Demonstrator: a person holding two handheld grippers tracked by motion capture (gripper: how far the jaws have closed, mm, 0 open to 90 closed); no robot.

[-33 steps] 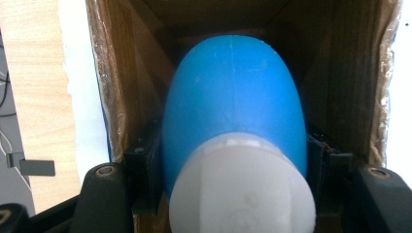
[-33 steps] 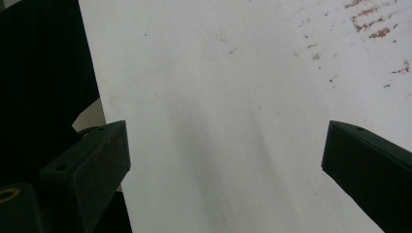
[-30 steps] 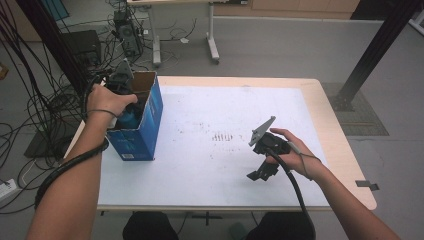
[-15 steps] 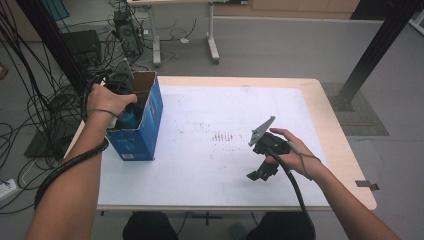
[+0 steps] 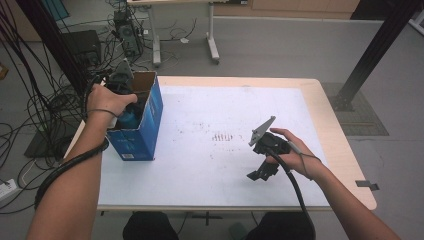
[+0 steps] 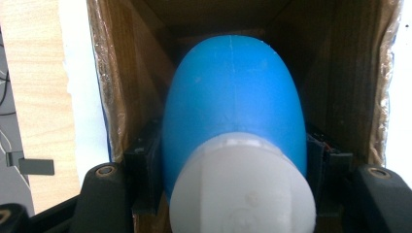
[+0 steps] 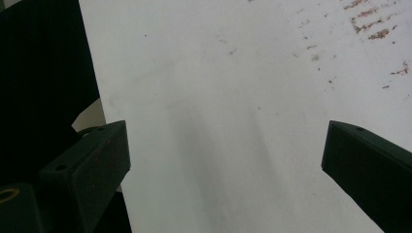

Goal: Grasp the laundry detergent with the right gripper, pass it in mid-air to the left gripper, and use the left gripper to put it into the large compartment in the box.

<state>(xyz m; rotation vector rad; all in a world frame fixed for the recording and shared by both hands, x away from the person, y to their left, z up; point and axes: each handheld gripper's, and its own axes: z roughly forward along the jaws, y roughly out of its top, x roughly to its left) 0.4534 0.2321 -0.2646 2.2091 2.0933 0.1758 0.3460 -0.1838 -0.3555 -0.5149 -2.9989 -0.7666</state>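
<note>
One open cardboard box (image 5: 142, 117) stands at the left edge of the table (image 5: 320, 100). The left gripper (image 6: 233, 194) reaches down into it, largely hidden by the hand (image 5: 107, 100) and box walls; its jaws clamp one blue bottle (image 6: 233, 107) with a white cap (image 6: 243, 189) inside the box. Right of the box, the right gripper (image 5: 262, 160) hovers over the white sheet (image 5: 210, 100), jaws spread wide around nothing.

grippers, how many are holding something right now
1. The left gripper is down inside the blue cardboard box, shut on a blue and white bottle. The right gripper is open and holds nothing over the white table.
</note>
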